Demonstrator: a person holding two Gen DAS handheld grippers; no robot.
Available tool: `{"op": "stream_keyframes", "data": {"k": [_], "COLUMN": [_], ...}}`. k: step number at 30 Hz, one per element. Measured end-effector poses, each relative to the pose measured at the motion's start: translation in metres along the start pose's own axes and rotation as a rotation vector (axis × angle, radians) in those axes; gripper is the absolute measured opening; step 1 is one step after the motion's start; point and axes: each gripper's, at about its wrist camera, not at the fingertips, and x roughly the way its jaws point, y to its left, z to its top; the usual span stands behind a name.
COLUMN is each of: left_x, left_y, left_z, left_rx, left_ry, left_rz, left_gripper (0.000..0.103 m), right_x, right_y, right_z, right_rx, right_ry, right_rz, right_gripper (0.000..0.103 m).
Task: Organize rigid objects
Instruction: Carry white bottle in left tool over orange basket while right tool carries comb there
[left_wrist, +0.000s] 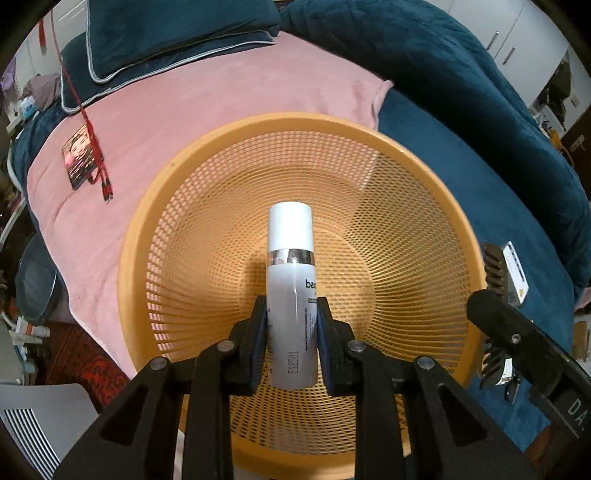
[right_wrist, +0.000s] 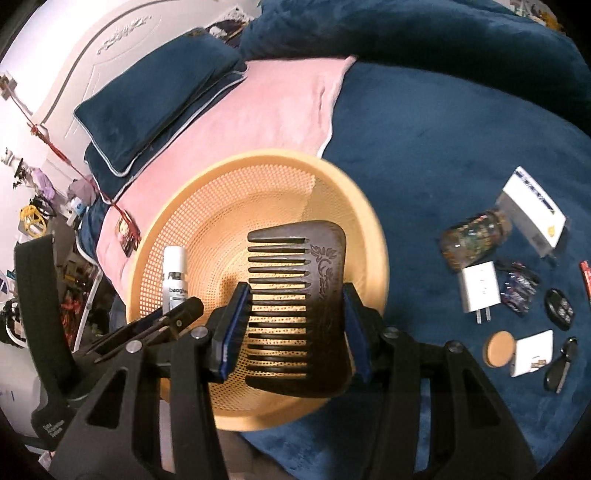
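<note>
White bottle (left_wrist: 290, 295): it is sitting clamped between the left gripper's pads and hanging over the inside of the orange basket (left_wrist: 177, 173), cap end pointing away from the gripper, well above the mesh floor.
Left gripper (left_wrist: 291, 332): its jaws are squeezing the bottle's lower body from both sides; the blue pads (left_wrist: 263, 343) are pressing on the white wall.
Wooden comb (right_wrist: 314, 306): it is hanging over the basket's near half, teeth pointing toward the left gripper's side, the carved spine lying against the right-hand pad.
Right gripper (right_wrist: 295, 328): its jaws are closing on the comb across its width, one pad on the tooth tips and one on the spine.
Orange basket: round and mesh-walled, it is resting on the bed, straddling the pink blanket (left_wrist: 207, 96) and the blue bedspread (right_wrist: 443, 147); nothing is lying on its floor.
Beside the basket, on the bedspread: a white box (right_wrist: 535, 210), a dark patterned jar (right_wrist: 472, 236) lying on its side, a white plug adapter (right_wrist: 480, 291), a round cork disc (right_wrist: 500, 349), a white card (right_wrist: 533, 352) and a black car key (right_wrist: 561, 365) are lying in a loose cluster, apart from the rim.
Beyond the basket: a dark blue pillow (left_wrist: 166, 33) is lying at the head of the bed.
Beside the basket, on the pink blanket: a small picture card (left_wrist: 79, 155) is lying with a red cord (left_wrist: 98, 162) across it.
</note>
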Motion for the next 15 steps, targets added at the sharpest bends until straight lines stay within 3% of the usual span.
{"op": "stream_keyframes", "data": {"k": [10, 12, 13, 14, 15], "left_x": [0.011, 0.009, 0.007, 0.005, 0.002], "left_y": [0.008, 0.011, 0.012, 0.013, 0.014], "left_z": [0.0, 0.0, 0.0, 0.0, 0.0], "left_rx": [-0.009, -0.021, -0.031, -0.039, -0.047], "left_ry": [0.023, 0.014, 0.006, -0.006, -0.022], "left_rz": [0.046, 0.055, 0.059, 0.061, 0.06], "left_gripper": [0.024, 0.037, 0.06, 0.076, 0.08], "right_x": [0.022, 0.021, 0.019, 0.019, 0.018], "right_y": [0.005, 0.004, 0.003, 0.002, 0.001], "right_z": [0.003, 0.003, 0.003, 0.003, 0.003], "right_rx": [0.002, 0.0, -0.002, -0.001, 0.001], "right_ry": [0.062, 0.059, 0.063, 0.065, 0.062], "right_rz": [-0.003, -0.012, -0.017, -0.022, -0.024], "right_gripper": [0.051, 0.054, 0.064, 0.07, 0.081]}}
